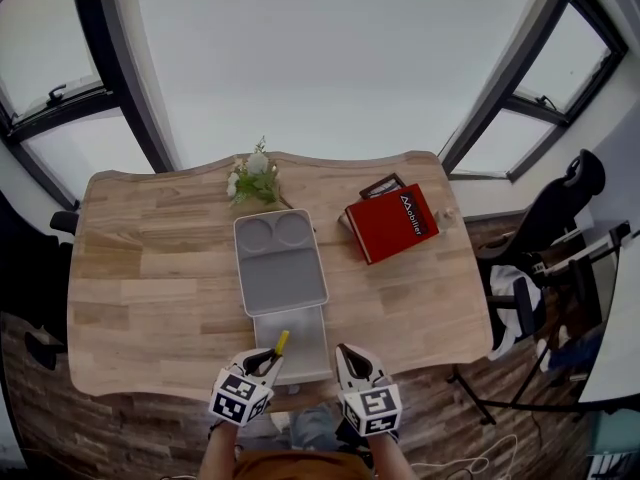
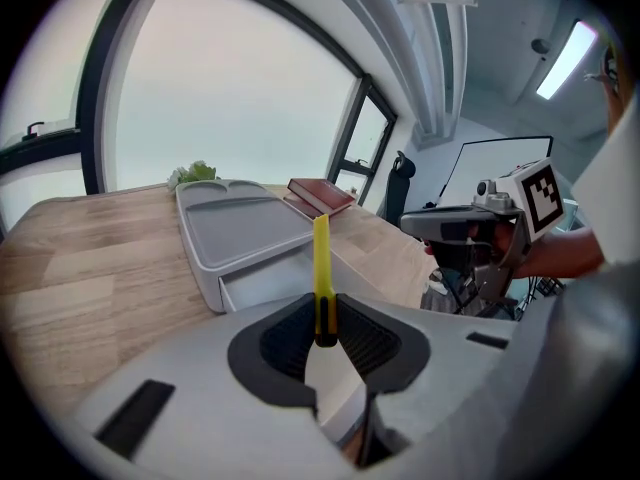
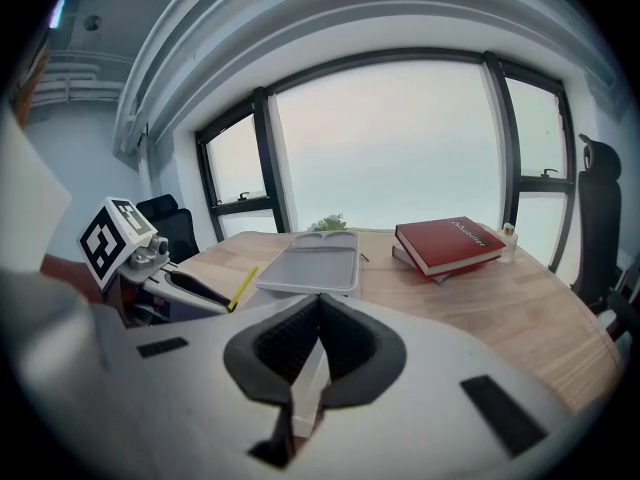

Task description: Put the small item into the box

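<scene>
A grey box [image 1: 281, 280] with a moulded tray top lies mid-table, its white drawer [image 1: 303, 351] pulled out toward me. My left gripper [image 1: 272, 356] is shut on a thin yellow stick [image 1: 282, 342], which points up and forward over the drawer's near left corner. In the left gripper view the yellow stick [image 2: 321, 263] stands upright, pinched between the pads, with the box [image 2: 245, 230] beyond it. My right gripper [image 1: 346, 354] hovers just right of the drawer, jaws shut with nothing between them. The right gripper view shows the box [image 3: 318, 266] and the yellow stick [image 3: 243, 286] to the left.
A red book [image 1: 392, 222] lies on another book right of the box, with a small bottle [image 1: 449, 213] beside it. White flowers [image 1: 254, 179] lie behind the box. An office chair [image 1: 556, 213] stands off the table's right end. The table's front edge [image 1: 180, 388] is just below the grippers.
</scene>
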{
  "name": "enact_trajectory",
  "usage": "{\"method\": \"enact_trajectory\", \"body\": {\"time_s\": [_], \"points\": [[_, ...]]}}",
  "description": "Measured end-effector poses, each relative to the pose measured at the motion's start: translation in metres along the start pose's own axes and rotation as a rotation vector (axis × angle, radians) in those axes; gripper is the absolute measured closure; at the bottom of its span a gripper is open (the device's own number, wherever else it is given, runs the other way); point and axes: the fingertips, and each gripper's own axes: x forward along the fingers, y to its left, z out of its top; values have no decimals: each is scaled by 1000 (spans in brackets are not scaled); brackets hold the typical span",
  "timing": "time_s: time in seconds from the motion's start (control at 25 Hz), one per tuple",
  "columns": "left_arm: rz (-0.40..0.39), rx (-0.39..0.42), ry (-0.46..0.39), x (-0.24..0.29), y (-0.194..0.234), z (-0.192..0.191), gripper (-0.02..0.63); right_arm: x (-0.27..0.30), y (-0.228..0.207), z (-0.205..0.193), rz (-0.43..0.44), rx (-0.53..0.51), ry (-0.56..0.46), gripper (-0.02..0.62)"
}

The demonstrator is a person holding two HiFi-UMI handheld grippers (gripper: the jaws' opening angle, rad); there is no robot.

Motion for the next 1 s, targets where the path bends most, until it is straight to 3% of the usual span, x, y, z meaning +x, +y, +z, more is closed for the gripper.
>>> {"method": "enact_trajectory", "body": {"time_s": [0.24, 0.68, 1.0], "points": [[4, 27, 84, 17, 2, -4, 538, 5, -13, -10, -14, 20, 24, 591], [-1, -6, 241, 44, 5, -20, 538, 19, -32, -10, -17, 40, 41, 591], [1, 10, 303, 53, 6, -24, 538, 30, -35, -15, 7, 45, 59, 591]]}}
